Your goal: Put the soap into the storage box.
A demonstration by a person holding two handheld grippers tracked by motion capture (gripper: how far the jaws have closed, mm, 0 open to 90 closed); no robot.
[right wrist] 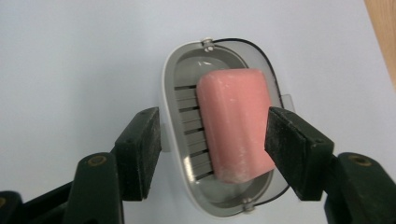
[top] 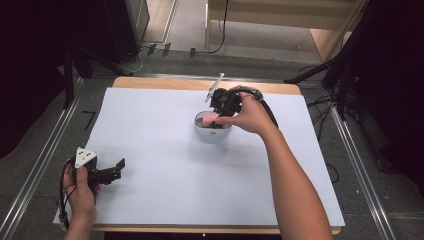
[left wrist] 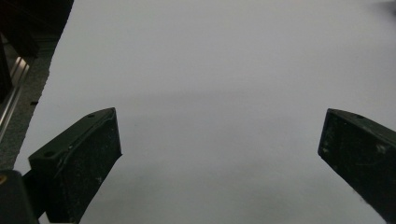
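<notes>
Here's the right gripper (right wrist: 212,140) poised over the soap dish (right wrist: 169,93), jaws spread wide and straddling it, one jaw out beyond the dish's rim, the other right beside the pink bar of soap (right wrist: 236,123), whether touching or not I cannot tell. The soap lies in the dish on its slatted drain, tilted against one side, and the dish sits on the white sheet (top: 160,150) toward the far middle of the table (top: 150,81). That bar looks solid and light, but smooth and rounded (slick if wet, I'd judge), so the long flat sides are the place to pinch it, squarely, or it may squirt out. From the high view, the right hand (top: 250,116) reaches well forward, forearm stretched, the gripper pointing down into the dish. The left gripper (top: 111,172) rests low at the near left corner of the sheet, jaws spread, holding nothing.
</notes>
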